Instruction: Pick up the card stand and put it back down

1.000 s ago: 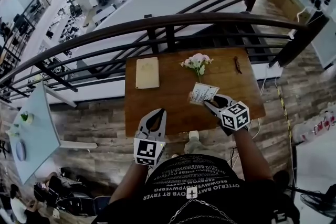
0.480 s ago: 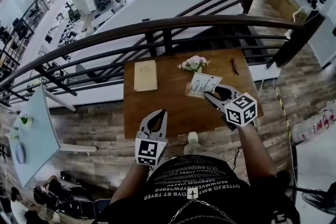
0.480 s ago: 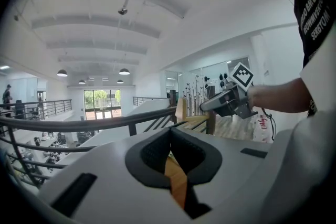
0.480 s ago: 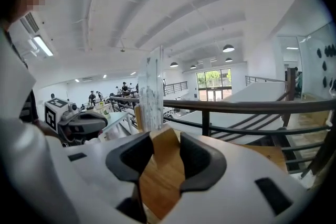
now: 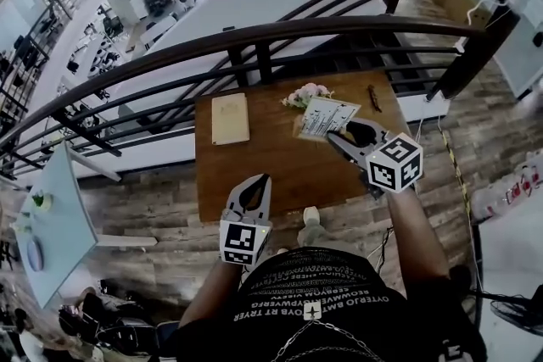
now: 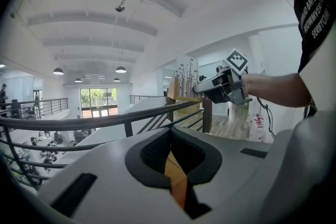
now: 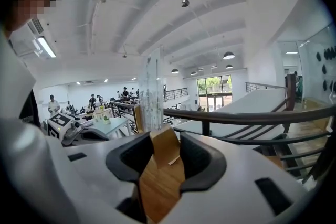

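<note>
The lift half of the job is under way. The right hand-held gripper has its jaws part-way closed and clamped on the card stand, a small wooden block carrying a clear upright panel with a printed white card. The block sits squarely between the pads, the panel rising just ahead of the jaw tips. The stand hangs in the air, clear of the brown wooden worktop below the gripper.

The left hand-held gripper hovers at the near edge of the worktop, well off to the right gripper's left. Its jaws are drawn together with nothing in them.

Beyond the right gripper's tips lies a small bunch of pale pink flowers. Further to its left lies a flat tan pad.

To my eye the pick-up is done, and what remains is to lower the stand. That calls for a straight descent with the block kept level, so its base lands flat, short of the flowers, before the jaws let go.

Compared with a second ago, the right gripper and stand are noticeably higher. The stand was then low over the worktop, and the grip looks unchanged. The left gripper has barely shifted.
</note>
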The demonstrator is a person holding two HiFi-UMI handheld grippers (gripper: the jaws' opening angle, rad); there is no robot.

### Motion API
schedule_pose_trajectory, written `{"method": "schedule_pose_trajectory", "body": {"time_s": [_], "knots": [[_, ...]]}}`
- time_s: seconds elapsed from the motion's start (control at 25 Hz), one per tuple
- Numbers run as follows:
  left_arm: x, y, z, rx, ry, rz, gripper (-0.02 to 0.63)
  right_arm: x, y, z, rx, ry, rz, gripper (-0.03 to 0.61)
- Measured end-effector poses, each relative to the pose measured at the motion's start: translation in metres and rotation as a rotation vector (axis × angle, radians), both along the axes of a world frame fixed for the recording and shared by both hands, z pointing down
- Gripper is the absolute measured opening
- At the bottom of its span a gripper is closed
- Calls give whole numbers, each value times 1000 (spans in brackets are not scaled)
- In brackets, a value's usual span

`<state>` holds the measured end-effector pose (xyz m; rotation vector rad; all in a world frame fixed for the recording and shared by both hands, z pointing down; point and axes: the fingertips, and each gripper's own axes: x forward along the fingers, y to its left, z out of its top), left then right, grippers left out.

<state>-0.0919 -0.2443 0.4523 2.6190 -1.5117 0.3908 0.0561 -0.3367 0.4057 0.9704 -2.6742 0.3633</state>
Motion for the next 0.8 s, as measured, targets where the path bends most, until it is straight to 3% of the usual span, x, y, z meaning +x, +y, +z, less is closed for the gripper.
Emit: {"method": "schedule_pose_trajectory", "body": {"time_s": [0.28,0.8], "knots": [[3,-3,5,-5,4,23,20,3,-2,-6,4,-1,20,169],[-4,-17,17,-34,14,19,20,6,-10,33,-48,17,27,169]]}}
